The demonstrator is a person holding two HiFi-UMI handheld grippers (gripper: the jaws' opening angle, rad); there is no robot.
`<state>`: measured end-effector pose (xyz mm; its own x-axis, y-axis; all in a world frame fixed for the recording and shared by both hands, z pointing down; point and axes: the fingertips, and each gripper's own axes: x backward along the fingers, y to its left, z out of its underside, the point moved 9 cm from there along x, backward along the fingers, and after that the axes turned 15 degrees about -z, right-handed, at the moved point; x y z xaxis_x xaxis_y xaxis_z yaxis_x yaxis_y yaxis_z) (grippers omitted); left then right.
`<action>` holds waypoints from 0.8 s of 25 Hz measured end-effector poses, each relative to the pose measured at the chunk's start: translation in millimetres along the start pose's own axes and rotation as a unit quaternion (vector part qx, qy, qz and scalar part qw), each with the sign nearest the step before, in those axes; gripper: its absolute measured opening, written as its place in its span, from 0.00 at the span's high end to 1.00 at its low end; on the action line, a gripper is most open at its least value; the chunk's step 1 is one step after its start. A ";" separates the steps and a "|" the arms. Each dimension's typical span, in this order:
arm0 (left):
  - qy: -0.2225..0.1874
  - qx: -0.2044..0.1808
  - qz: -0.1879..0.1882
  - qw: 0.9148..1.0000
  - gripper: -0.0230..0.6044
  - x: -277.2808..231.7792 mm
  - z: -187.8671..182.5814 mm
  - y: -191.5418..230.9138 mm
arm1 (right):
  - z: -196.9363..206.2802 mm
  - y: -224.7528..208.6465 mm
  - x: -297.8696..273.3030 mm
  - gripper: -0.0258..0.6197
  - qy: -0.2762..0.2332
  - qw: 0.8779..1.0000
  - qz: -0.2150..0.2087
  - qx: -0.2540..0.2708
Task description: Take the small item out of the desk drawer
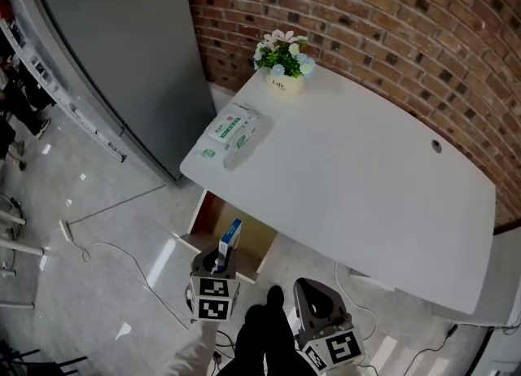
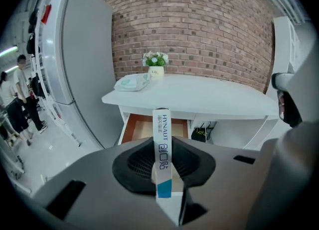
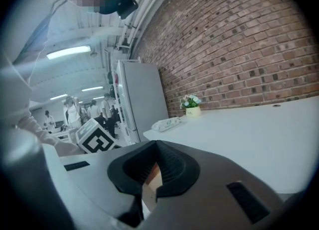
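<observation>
A slim white box with a blue end (image 1: 230, 240) stands upright between the jaws of my left gripper (image 1: 218, 273), which is shut on it. The box is held just in front of the open wooden drawer (image 1: 213, 218) under the white desk (image 1: 358, 195). In the left gripper view the box (image 2: 161, 124) rises from the left gripper (image 2: 162, 147), with the drawer (image 2: 144, 127) behind it. My right gripper (image 1: 320, 305) hangs lower right of the left one, below the desk's front edge. In its own view the right gripper (image 3: 155, 149) is shut, with nothing held.
A pack of wipes (image 1: 232, 130) and a small flower pot (image 1: 283, 61) sit at the desk's far left end. A grey cabinet (image 1: 122, 57) stands left of the desk, and a brick wall (image 1: 391, 24) runs behind. Cables (image 1: 122, 260) lie on the floor. People stand far off at the left (image 2: 20, 99).
</observation>
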<state>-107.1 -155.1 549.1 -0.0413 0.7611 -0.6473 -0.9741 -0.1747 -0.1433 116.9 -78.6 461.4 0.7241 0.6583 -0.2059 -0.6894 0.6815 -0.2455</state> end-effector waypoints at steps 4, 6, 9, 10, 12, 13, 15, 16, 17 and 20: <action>-0.028 0.002 -0.001 1.000 0.82 31.9 -13.3 5.5 | -8.8 4.7 5.5 0.92 -0.011 1.000 0.005 0.004; -0.042 0.002 0.000 0.999 0.82 45.5 -17.6 7.5 | -12.7 9.5 6.0 0.92 -0.013 1.000 0.005 0.014; -0.059 0.003 0.008 0.998 0.82 62.6 -22.1 9.9 | -19.6 16.6 5.6 0.92 -0.019 1.000 0.006 0.024; -0.063 0.004 0.010 0.998 0.82 68.1 -23.6 10.6 | -22.0 18.7 6.0 0.92 -0.021 0.999 0.006 0.026; -0.074 0.007 0.010 0.997 0.82 78.7 -27.2 13.1 | -26.9 22.8 7.0 0.92 -0.025 0.999 0.007 0.031; -0.081 0.007 0.010 0.997 0.82 84.1 -29.4 14.6 | -29.0 24.8 7.7 0.92 -0.027 0.999 0.008 0.034; -0.094 0.009 0.011 0.996 0.82 95.3 -33.4 16.9 | -32.5 28.6 9.9 0.92 -0.030 0.999 0.009 0.040; -0.100 0.010 0.012 0.995 0.82 101.2 -35.3 17.9 | -34.3 30.6 11.3 0.92 -0.031 0.999 0.010 0.043; -0.107 0.010 0.013 0.994 0.82 107.2 -37.2 18.7 | -36.3 32.5 12.7 0.92 -0.032 0.998 0.010 0.045; -0.126 0.009 0.015 0.992 0.82 125.1 -42.7 21.8 | -42.6 37.0 16.0 0.92 -0.035 0.998 0.012 0.051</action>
<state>-124.0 -90.4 433.0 -0.1216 0.8880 -0.4435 -0.9753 -0.1898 -0.1126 103.9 -56.5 408.7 0.7071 0.6926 -0.1424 -0.7071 0.6926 -0.1426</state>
